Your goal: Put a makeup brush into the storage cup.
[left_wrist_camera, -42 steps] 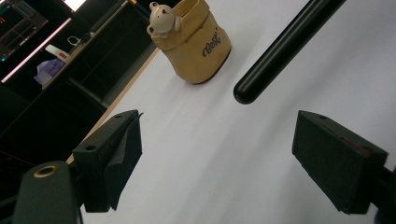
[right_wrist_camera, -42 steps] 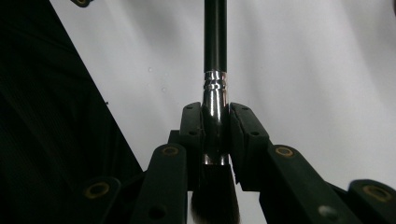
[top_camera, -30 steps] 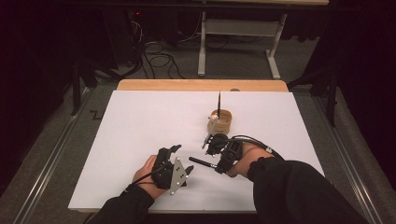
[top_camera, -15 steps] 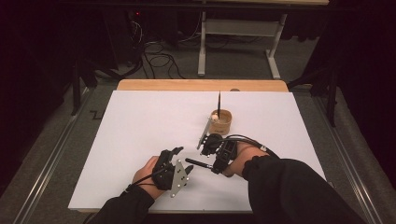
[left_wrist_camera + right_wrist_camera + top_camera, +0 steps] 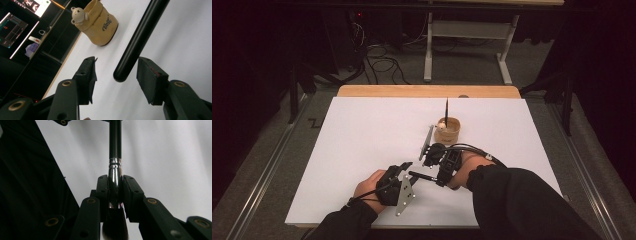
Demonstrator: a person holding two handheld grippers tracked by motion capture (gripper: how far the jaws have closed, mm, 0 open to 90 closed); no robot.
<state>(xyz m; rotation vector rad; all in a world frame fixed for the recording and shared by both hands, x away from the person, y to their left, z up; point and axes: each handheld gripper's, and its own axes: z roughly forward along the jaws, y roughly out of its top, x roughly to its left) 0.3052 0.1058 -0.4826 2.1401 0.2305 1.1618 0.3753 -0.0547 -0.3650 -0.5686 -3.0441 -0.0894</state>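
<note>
My right gripper (image 5: pixel 115 180) is shut on the silver ferrule of a makeup brush (image 5: pixel 115 142). Its bristles sit low between the jaws and its black handle points away. In the high view the right gripper (image 5: pixel 435 177) holds the brush (image 5: pixel 422 176) level above the white table cover, handle towards my left gripper (image 5: pixel 406 170). In the left gripper view, the left gripper (image 5: pixel 117 66) is open, and the rounded handle end (image 5: pixel 120 75) hangs between its pads without touching them.
A small tan holder with a bear figure (image 5: pixel 447 130) stands past the grippers with a dark brush upright in it; it also shows in the left gripper view (image 5: pixel 101 23). A slim grey stick (image 5: pixel 427 142) lies beside it. The white cover (image 5: pixel 362 130) spreads out to the left.
The right gripper has carried the brush a little left and nearer the person, bringing the handle end between the left gripper's jaws. The left gripper has barely moved.
</note>
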